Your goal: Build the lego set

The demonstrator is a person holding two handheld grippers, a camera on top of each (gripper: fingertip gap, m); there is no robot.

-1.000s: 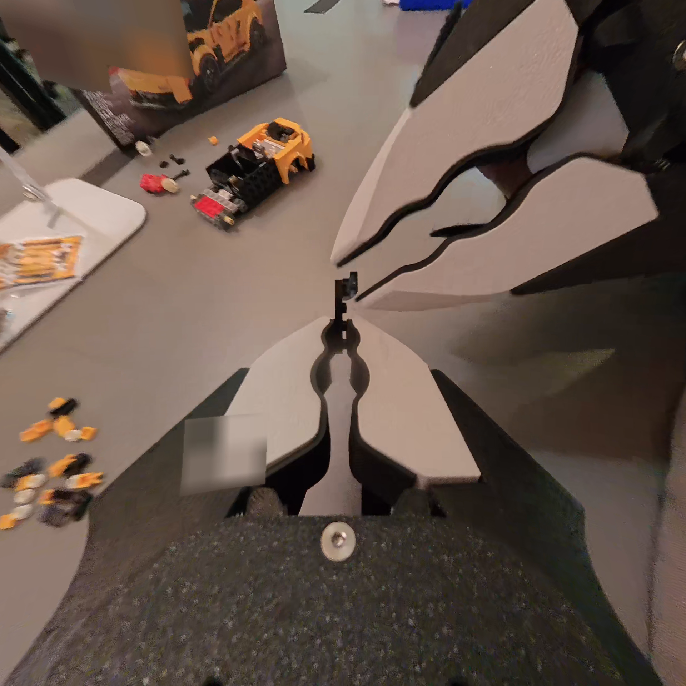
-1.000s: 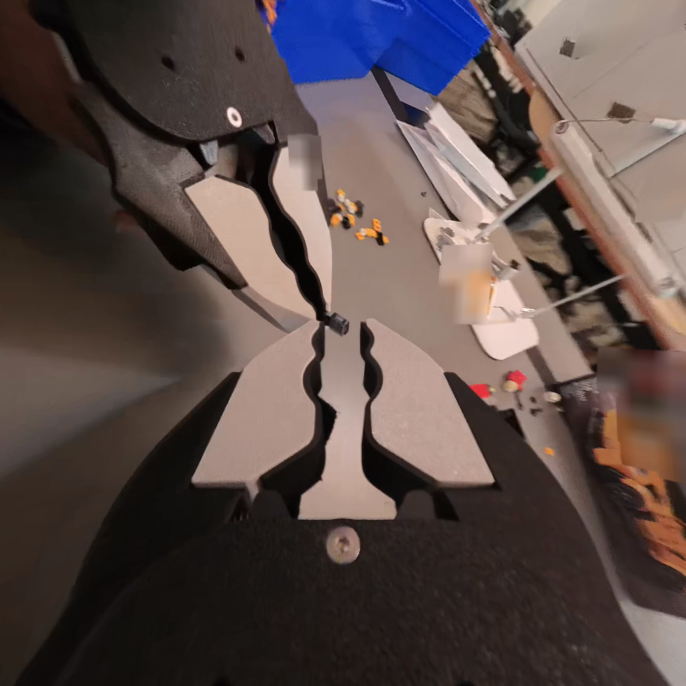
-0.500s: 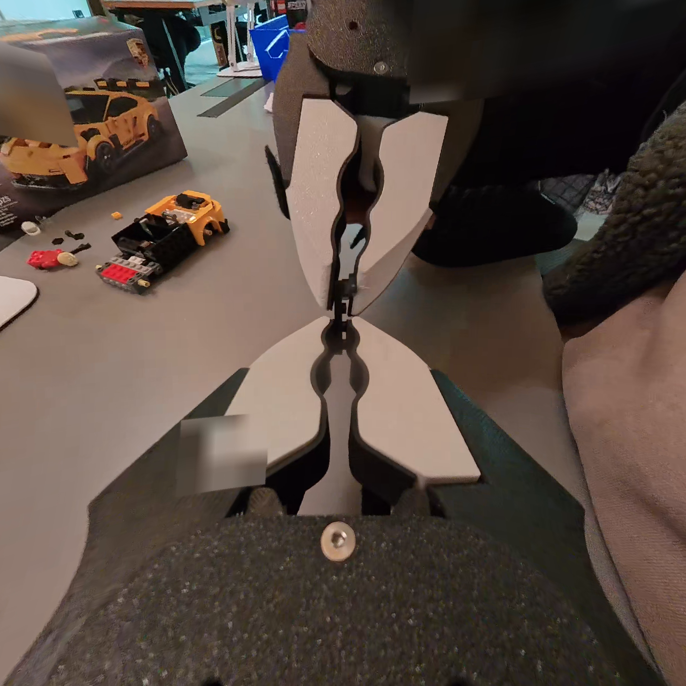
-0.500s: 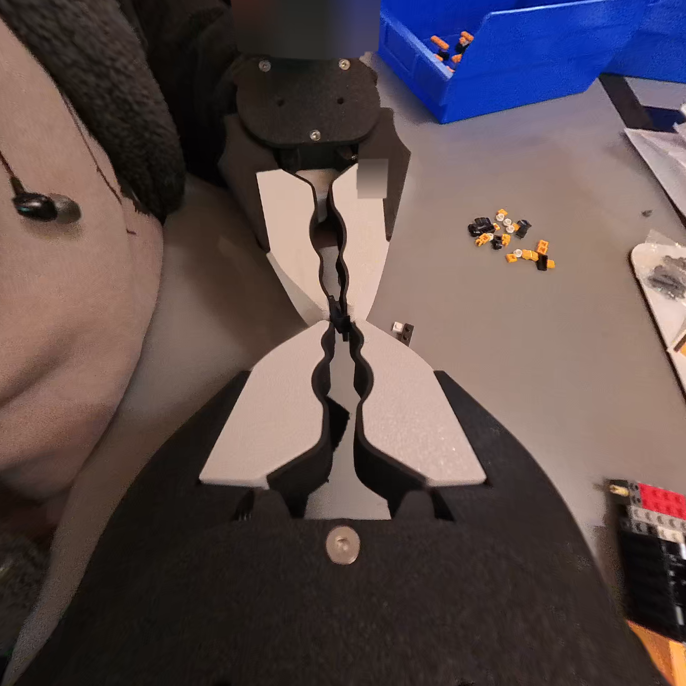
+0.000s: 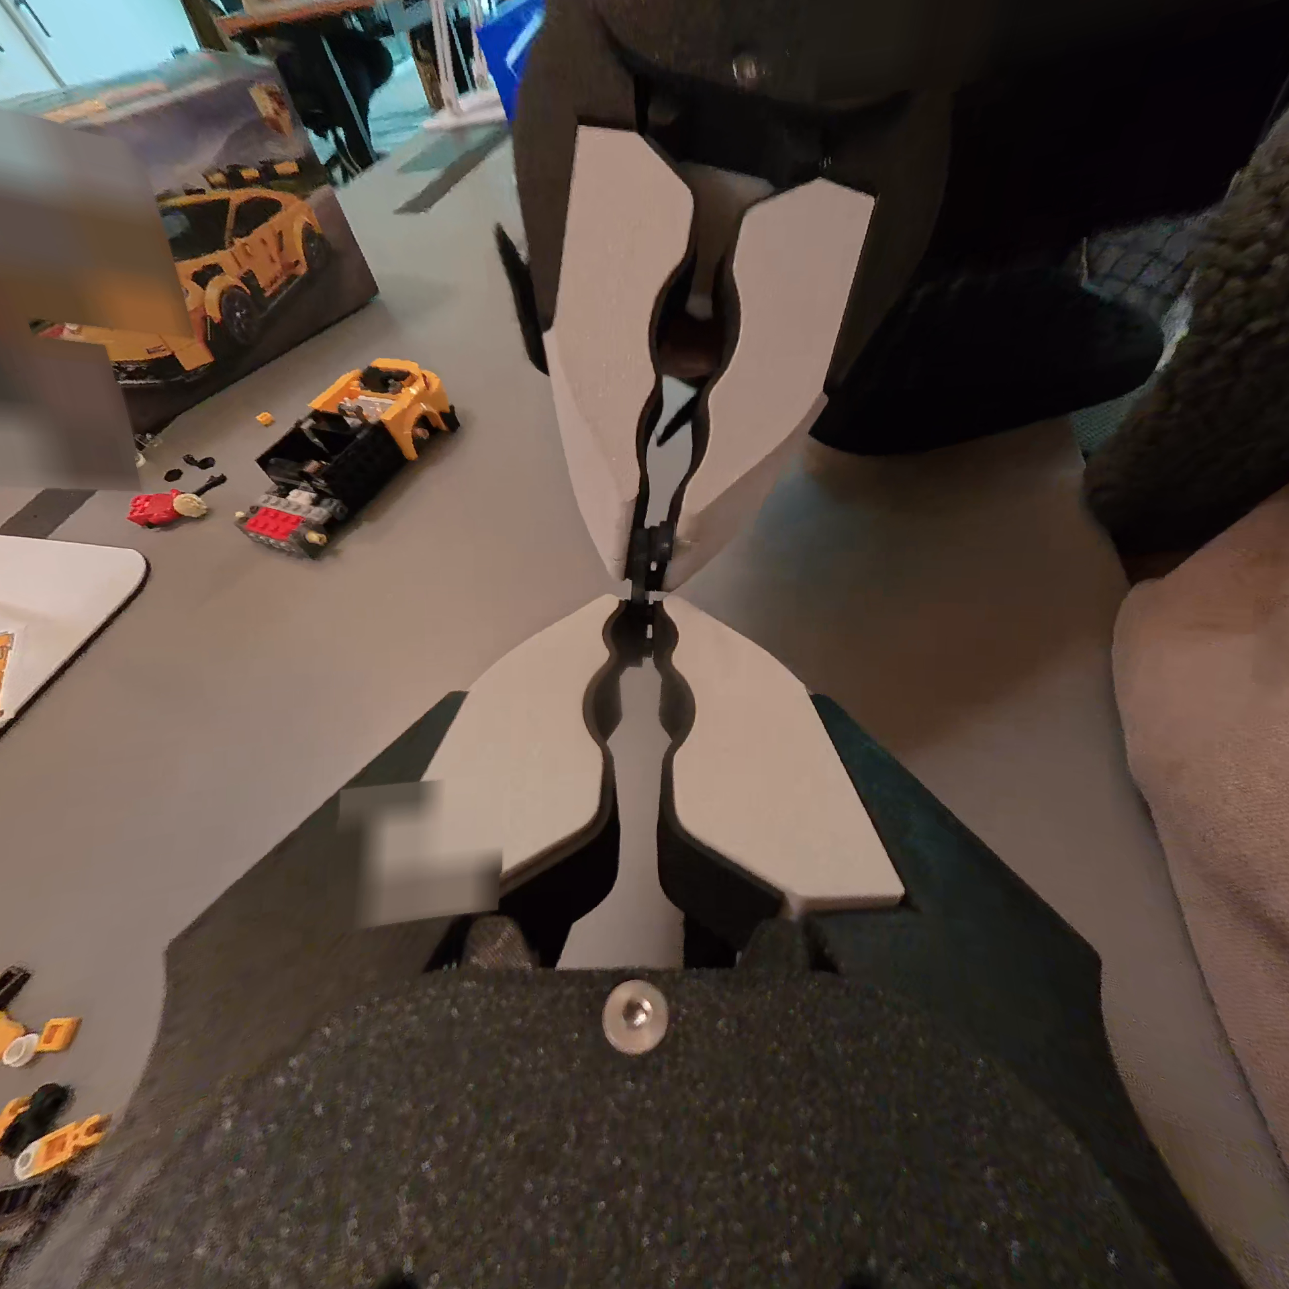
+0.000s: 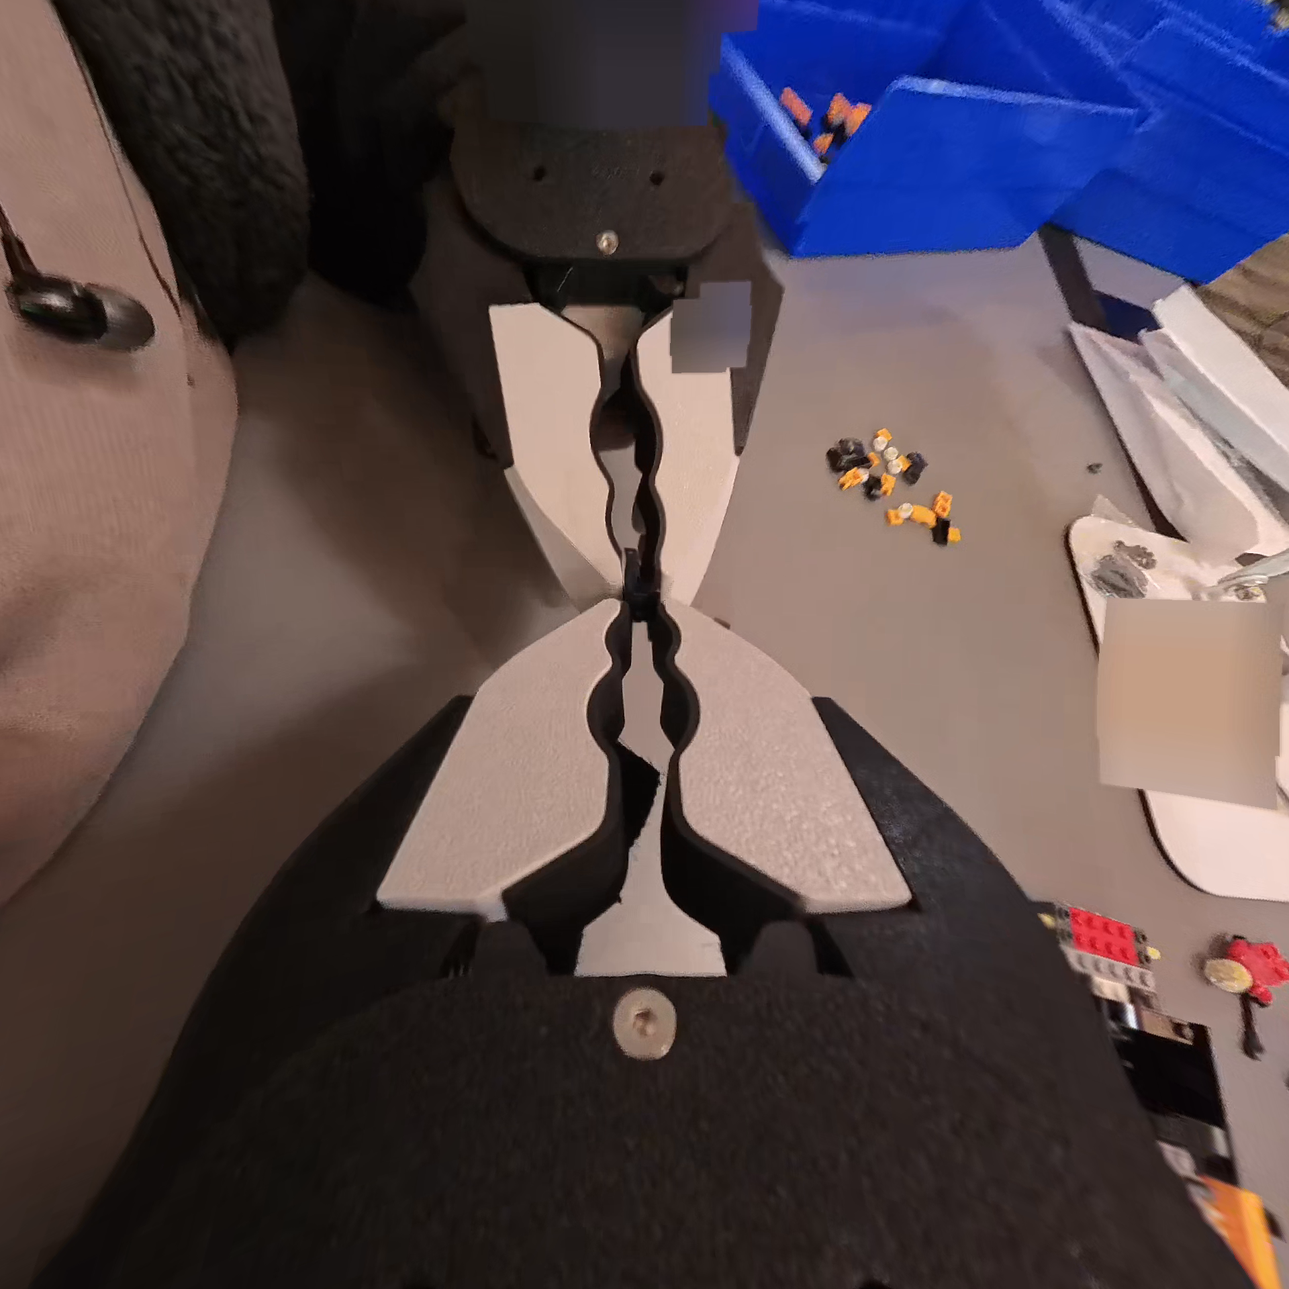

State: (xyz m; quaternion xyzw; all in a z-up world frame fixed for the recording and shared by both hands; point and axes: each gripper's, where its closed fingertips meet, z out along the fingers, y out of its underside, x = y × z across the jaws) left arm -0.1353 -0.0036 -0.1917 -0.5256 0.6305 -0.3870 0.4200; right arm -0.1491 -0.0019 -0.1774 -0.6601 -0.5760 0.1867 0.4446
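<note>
The grey desk (image 5: 293, 697) carries everything: a picture box (image 5: 230, 279) at its far side, blue bins (image 6: 976, 174) at another edge, a white board (image 5: 63, 593) of papers, and, well away from the working point, the half-built yellow and black car (image 5: 356, 453) with its red-plated end. Near the car lie a red piece (image 5: 157, 506) and a few black bits; a scatter of loose orange, black and white pieces (image 6: 893, 481) sits apart on the bare surface. Above the desk, close to the person's body, the left gripper (image 5: 638, 614) and the right gripper (image 6: 642, 614) meet tip to tip, each with its fingers drawn narrow and pinching one end of a small black piece (image 5: 647, 558), or perhaps two small black pieces being joined; the frames are too tight to tell which. The step in hand looks like pressing these tiny parts together in the air before they go onto the car. To do it well, both grips should stay firm at the very tips, the two grippers should keep on one straight line, and the push should run along that line, not sideways, since a slanted push could twist the part out of one pinch and drop it. A short, steady squeeze seems wiser than a hard one, with neither side letting go until the join looks flush.
</note>
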